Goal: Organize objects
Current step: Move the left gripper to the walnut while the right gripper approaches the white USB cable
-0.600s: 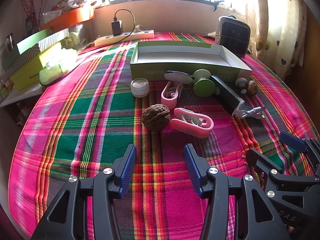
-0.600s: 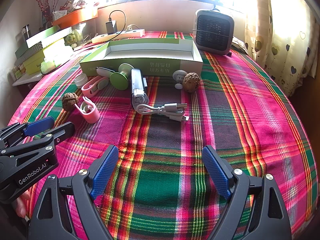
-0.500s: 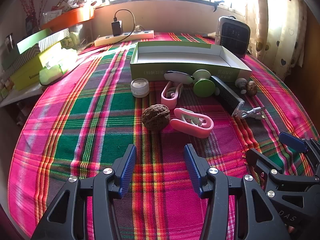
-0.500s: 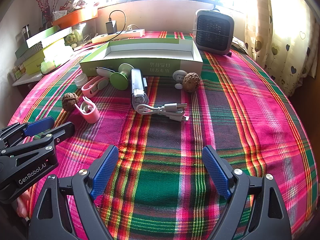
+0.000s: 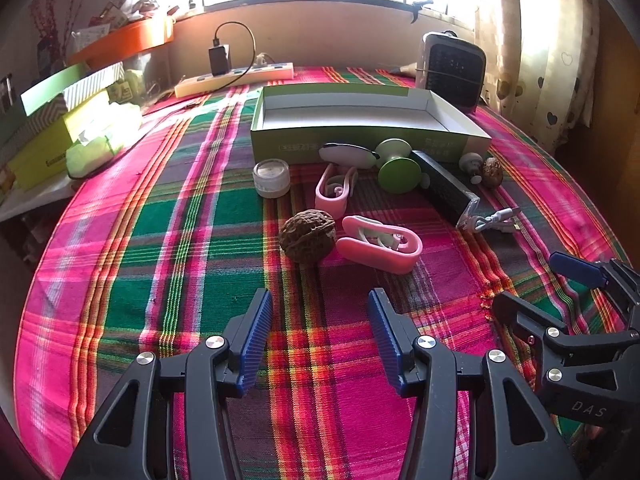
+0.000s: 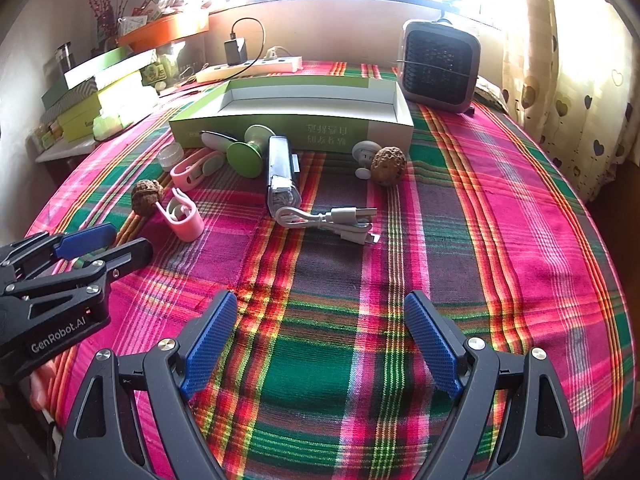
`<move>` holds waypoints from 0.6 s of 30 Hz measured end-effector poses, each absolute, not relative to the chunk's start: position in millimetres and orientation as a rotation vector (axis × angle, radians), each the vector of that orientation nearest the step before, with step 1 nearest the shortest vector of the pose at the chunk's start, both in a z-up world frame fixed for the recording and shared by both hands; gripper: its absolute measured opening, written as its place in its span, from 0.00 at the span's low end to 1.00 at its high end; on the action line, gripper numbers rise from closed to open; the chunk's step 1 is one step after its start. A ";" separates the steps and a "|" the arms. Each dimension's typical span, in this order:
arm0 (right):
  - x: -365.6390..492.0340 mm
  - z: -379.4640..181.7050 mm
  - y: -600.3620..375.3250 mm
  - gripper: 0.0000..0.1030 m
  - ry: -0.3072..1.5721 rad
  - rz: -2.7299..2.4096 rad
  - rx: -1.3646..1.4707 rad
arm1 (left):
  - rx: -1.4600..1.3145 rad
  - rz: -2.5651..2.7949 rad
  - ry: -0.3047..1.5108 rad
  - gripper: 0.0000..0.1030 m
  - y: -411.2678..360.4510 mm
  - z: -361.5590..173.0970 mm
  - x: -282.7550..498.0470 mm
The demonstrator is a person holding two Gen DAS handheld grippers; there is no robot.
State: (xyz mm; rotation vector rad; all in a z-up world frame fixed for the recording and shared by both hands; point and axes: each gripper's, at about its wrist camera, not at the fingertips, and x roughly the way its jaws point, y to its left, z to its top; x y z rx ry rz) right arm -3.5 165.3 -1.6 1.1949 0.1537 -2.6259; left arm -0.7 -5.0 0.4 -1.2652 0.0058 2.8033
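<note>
My left gripper (image 5: pixel 320 320) is open and empty, low over the plaid cloth, just short of a brown walnut (image 5: pixel 307 235) and a pink clip (image 5: pixel 380 243). Behind them lie a second pink clip (image 5: pixel 335 190), a small white jar (image 5: pixel 272 178), a green round stand (image 5: pixel 398 168), a dark power bank (image 5: pixel 446 188), a white cable (image 6: pixel 328 220) and a second walnut (image 6: pixel 388 166). An open green box (image 5: pixel 360 120) stands behind, empty. My right gripper (image 6: pixel 320 328) is open and empty, nearer than the cable.
A grey heater (image 6: pixel 440 64) stands at the back right beside the curtain (image 6: pixel 572 80). A white power strip (image 5: pixel 236 78) with a charger lies along the back wall. Stacked green boxes (image 5: pixel 60 120) sit on a shelf to the left. The table edge curves close on both sides.
</note>
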 end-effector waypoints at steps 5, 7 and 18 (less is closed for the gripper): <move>-8.9 -1.1 172.5 0.83 0.162 -2.615 1.200 | -1.263 2.738 -0.057 0.47 -18.3 2.5 -5.1; -13.6 -0.6 175.8 0.83 0.166 -2.606 1.211 | -1.265 2.732 -0.074 0.47 -22.4 3.2 -8.1; -43.8 0.6 180.7 0.83 0.242 -2.504 1.229 | -1.246 2.692 -0.098 0.46 -35.1 7.0 -27.8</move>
